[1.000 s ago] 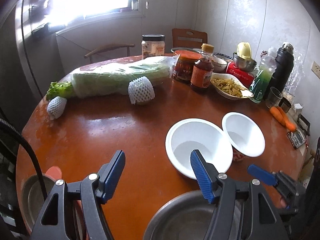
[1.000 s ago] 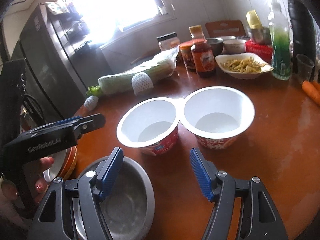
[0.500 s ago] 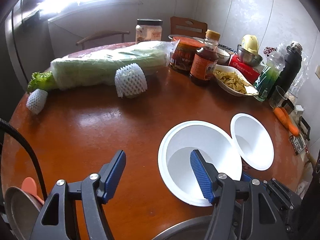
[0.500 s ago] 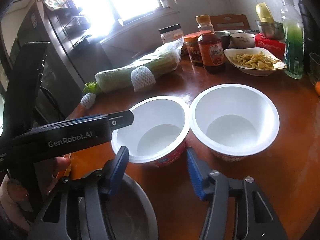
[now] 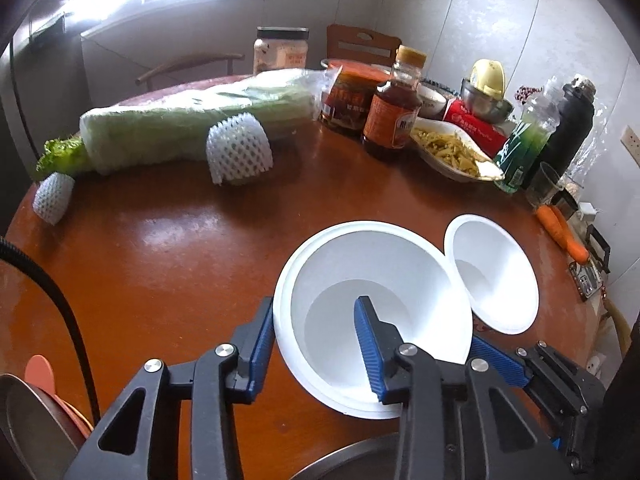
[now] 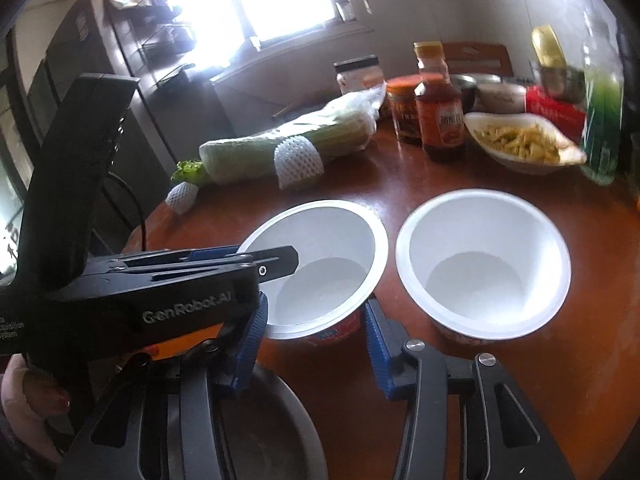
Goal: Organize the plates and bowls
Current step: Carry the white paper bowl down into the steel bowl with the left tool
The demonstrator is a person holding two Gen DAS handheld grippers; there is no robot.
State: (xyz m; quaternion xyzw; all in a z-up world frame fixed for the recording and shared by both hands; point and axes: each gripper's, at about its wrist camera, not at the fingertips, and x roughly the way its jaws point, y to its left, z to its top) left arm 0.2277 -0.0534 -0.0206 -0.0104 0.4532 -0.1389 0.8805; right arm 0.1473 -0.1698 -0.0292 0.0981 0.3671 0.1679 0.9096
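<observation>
2 white disposable paper bowls with red printed sides sit rim to rim near the front edge of the round red-brown wooden table (image 5: 168, 264). The near white paper bowl (image 5: 372, 312) is tilted in the left wrist view.

Left gripper (image 5: 314, 344): jaws have just been closing and now straddle the near bowl's wall, 1 blue ribbed pad inside the cup, the other outside against the rim. Reads as clamped on the bowl wall.

Right gripper (image 6: 316, 344): jaws have just been closing, 1 blue pad on each side of the same bowl's red lower body. Left pad sits just beside the rim; actual contact on either side can't be confirmed, blurred and partly hidden by the left gripper's black body crossing in front.

The second white paper bowl (image 6: 484, 260) stands upright just to the right, nothing touching it.

A round stainless steel bowl (image 6: 276, 432) lies below the right gripper at the table's front edge. Part of a hand (image 6: 28, 392) shows at lower left, gripping the left tool.

Further back:
- long plastic-wrapped green cabbage (image 5: 192, 124) with a white foam net sleeve (image 5: 240, 148)
- brown sauce bottle with orange label (image 5: 394, 108)
- white oval dish of yellow shredded food (image 5: 452, 152)
- green bottle (image 5: 524, 144)
- black thermos flask (image 5: 572, 124)
- 2 orange carrots (image 5: 560, 232) at the right edge
</observation>
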